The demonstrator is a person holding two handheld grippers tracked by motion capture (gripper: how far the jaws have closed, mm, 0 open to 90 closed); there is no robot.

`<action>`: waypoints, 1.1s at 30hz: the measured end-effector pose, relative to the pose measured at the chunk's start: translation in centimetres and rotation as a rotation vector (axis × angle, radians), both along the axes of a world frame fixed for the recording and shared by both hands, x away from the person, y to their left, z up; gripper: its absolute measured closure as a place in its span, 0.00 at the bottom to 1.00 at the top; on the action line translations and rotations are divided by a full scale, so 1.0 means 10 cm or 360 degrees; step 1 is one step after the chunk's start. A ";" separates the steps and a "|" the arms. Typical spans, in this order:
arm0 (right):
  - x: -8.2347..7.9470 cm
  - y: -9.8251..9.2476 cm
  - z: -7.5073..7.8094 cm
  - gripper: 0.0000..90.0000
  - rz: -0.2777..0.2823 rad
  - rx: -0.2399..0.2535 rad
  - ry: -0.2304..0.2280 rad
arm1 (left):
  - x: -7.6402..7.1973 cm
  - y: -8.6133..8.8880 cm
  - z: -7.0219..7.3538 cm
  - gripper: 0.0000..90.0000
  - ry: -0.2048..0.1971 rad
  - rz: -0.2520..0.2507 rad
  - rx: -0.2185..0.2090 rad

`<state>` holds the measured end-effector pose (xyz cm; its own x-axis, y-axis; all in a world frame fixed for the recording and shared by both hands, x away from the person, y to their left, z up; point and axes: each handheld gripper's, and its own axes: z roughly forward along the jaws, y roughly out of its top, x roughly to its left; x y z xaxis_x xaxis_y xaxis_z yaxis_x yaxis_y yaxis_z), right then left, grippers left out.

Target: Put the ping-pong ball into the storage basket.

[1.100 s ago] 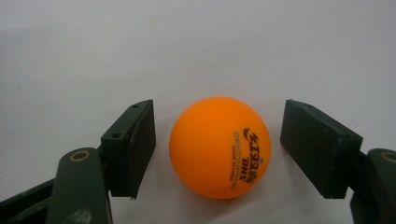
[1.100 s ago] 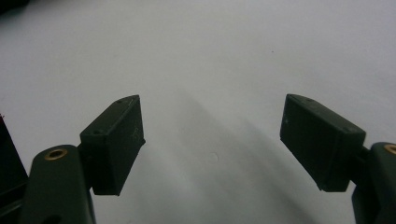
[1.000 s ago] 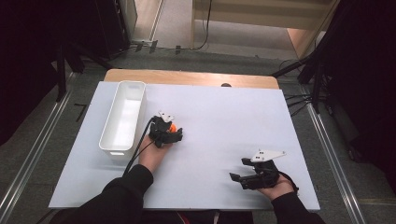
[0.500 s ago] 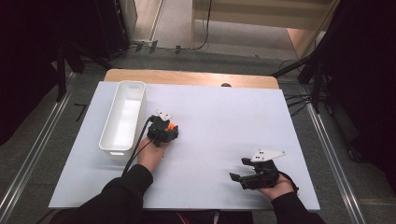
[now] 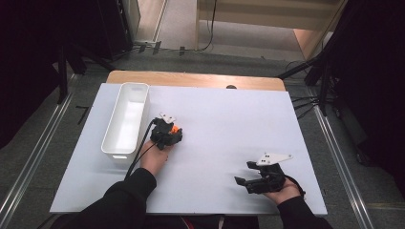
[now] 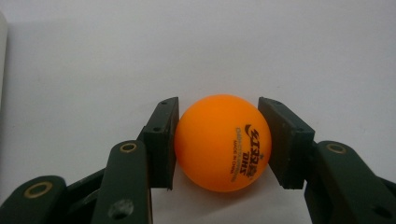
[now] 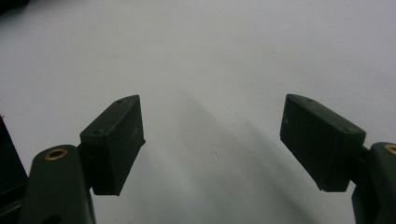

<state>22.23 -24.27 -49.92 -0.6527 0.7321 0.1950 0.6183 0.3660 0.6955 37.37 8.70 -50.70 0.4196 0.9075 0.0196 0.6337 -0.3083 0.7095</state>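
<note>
An orange table-tennis ball (image 6: 223, 142) with dark print sits on the white table, and both black pads of my left gripper (image 6: 218, 108) press on its sides. In the high view this left gripper (image 5: 166, 132) is at the table's centre-left, just right of the white bin, with the ball (image 5: 175, 129) showing orange at its tip. My right gripper (image 5: 243, 181) rests near the front right edge. In its own view the right gripper (image 7: 212, 135) stands open, with bare table between its jaws.
A long white bin (image 5: 114, 143) stands lengthwise at the left of the white table top (image 5: 229, 109). A wooden strip (image 5: 191, 78) borders the far edge. A black cable (image 5: 141, 152) trails from the left gripper along the bin.
In the high view the left gripper has drawn in slightly around the orange ball. Both hands stay in the same places.
</note>
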 end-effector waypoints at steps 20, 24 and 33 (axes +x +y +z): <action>0.00 0.00 0.00 0.23 0.0000 -0.0001 0.0001 | -0.05 -0.04 0.16 0.57 0.0039 -0.0082 -0.0030; 0.00 0.00 0.00 0.23 0.0000 -0.0001 0.0002 | -0.07 -0.04 0.24 0.57 0.0059 -0.0107 -0.0064; 0.00 0.00 0.00 0.23 0.0000 -0.0006 0.0000 | -0.08 -0.04 0.42 0.57 0.0091 -0.0156 -0.0109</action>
